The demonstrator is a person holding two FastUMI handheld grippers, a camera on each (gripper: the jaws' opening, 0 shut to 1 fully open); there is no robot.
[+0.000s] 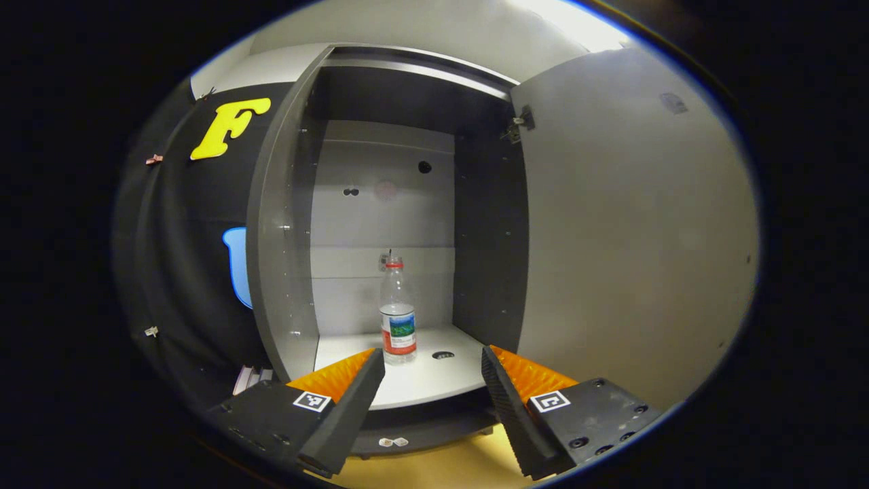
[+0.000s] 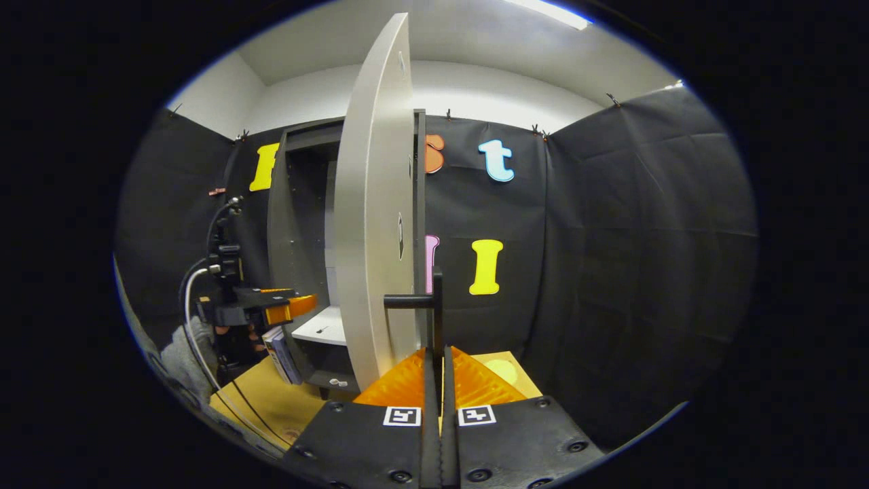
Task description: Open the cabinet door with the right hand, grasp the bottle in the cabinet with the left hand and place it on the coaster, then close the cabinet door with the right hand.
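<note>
Spread fingers of the left gripper [image 1: 433, 370] are aimed at the bottle [image 1: 398, 314], not yet grasped. Door [image 2: 372, 224] is opened, its handle [image 2: 434, 305] pinched by the right gripper [image 2: 439, 360]; the coaster [image 2: 501, 370] is left unfilled.

The left gripper [image 1: 433, 370] hangs with its jaws spread wide before the open cabinet [image 1: 285, 272]. The bottle [image 1: 398, 312] stands upright on the shelf [image 1: 421, 380] just ahead, between the fingers' lines. The door [image 1: 631, 231] is swung out to the gripper's right.
</note>
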